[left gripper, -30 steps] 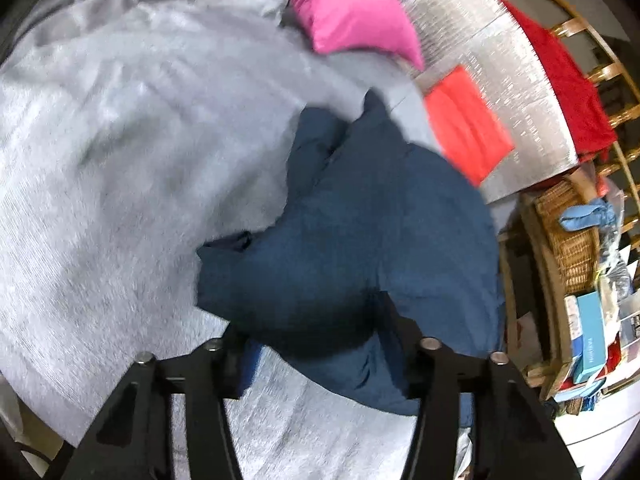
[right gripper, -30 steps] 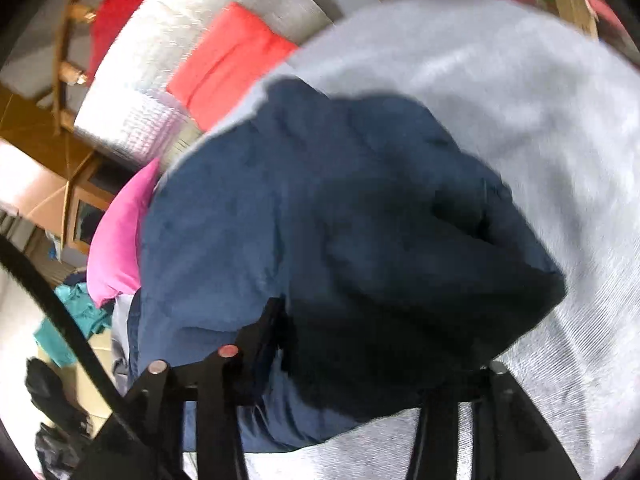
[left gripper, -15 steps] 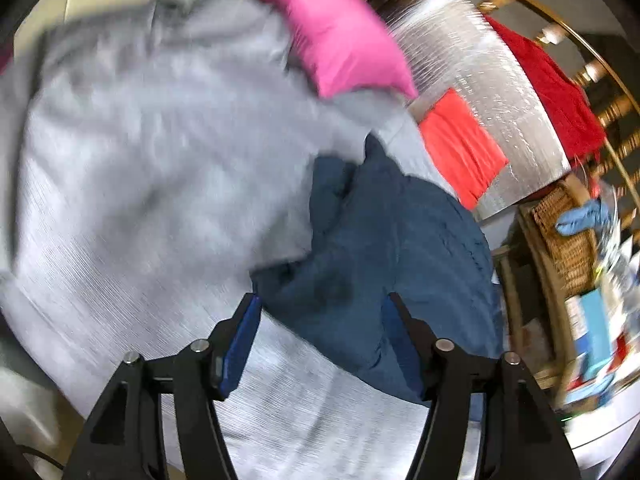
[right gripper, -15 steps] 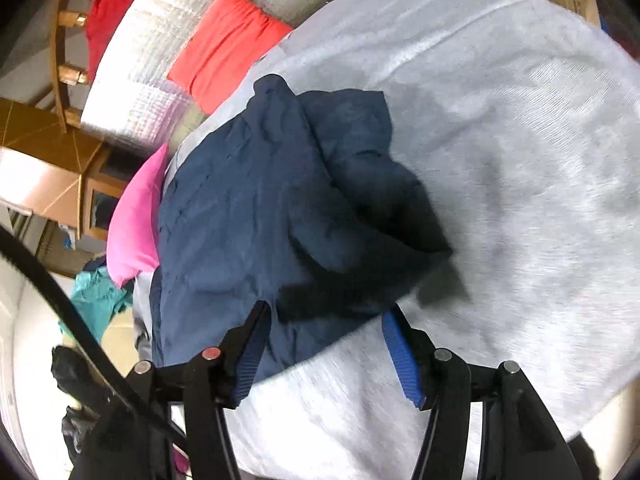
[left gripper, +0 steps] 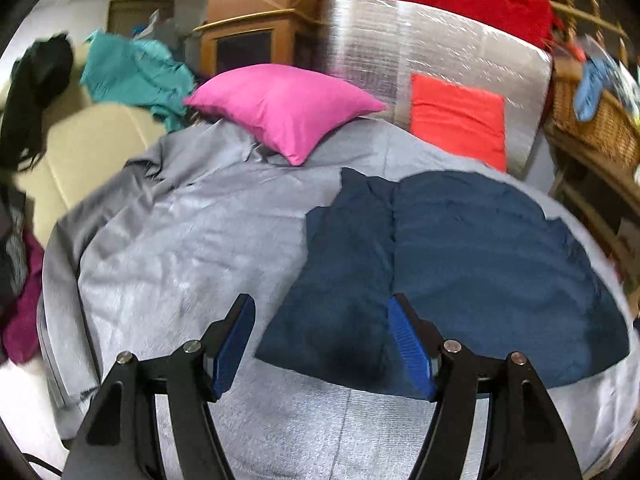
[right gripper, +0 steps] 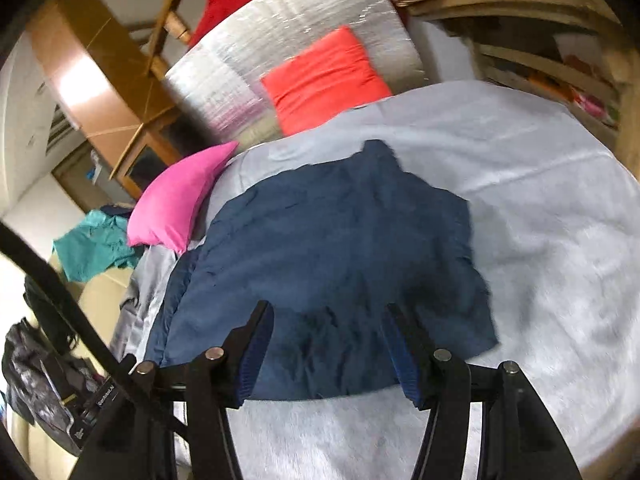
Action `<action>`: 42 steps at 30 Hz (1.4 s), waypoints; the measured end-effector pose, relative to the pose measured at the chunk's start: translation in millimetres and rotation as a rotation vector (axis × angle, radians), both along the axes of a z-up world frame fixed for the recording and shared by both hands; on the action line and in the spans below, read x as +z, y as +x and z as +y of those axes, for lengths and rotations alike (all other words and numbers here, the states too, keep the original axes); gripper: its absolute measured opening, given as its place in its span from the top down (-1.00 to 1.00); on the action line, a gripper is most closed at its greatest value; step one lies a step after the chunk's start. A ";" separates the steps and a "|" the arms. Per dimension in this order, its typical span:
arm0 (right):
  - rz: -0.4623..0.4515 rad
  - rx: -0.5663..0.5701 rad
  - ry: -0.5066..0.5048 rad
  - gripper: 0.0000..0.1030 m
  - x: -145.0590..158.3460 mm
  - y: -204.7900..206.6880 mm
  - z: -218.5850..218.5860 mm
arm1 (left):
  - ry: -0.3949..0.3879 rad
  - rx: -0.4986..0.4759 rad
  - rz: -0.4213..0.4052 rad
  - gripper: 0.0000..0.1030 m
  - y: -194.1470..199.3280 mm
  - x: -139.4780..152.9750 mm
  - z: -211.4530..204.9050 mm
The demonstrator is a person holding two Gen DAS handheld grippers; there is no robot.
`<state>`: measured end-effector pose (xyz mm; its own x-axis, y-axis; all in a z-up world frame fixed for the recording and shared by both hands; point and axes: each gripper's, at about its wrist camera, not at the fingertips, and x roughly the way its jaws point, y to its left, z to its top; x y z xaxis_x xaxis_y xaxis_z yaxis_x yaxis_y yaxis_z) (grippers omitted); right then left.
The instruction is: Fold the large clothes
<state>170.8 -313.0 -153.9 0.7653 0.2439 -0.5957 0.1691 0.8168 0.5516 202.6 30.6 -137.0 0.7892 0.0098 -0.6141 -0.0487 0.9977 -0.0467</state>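
Flanking the navy garment [left gripper: 460,264]: pink cushion [left gripper: 286,106], red cushion [left gripper: 456,120]; both grippers released.

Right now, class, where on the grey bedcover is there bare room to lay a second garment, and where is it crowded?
Bare grey bedcover lies left of the navy garment, below the pink pillow. In the right wrist view another bare stretch runs right of the garment. The head end is crowded: the pink pillow and the red cushion.

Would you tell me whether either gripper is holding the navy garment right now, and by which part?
Nothing is held: the left gripper and right gripper are open above the navy garment.
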 end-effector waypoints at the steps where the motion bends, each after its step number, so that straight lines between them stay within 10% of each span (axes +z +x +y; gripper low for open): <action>1: -0.002 0.012 -0.004 -0.14 -2.1 7.1 4.3 | 0.014 -0.004 -0.001 -0.35 0.6 -0.3 -3.4; 9: 0.194 0.084 -0.004 -0.08 -64.6 56.3 20.7 | 0.067 -0.019 0.004 -0.35 7.8 -4.4 -18.2; 24: 0.165 0.095 0.103 -0.07 -66.6 45.5 -0.3 | 0.094 -0.020 0.012 -0.35 19.2 -8.4 -28.9; 31: 0.008 0.069 0.105 -0.07 -38.4 27.6 -11.6 | 0.104 -0.023 0.021 -0.35 19.7 -10.3 -32.0; 36: 0.183 0.086 0.103 0.00 -70.5 44.3 -6.6 | 0.115 -0.040 0.090 -0.38 27.6 -23.2 -36.4; 42: 0.141 0.073 0.152 -0.01 -58.0 37.6 -19.1 | 0.138 -0.072 0.188 -0.43 38.9 -38.4 -39.5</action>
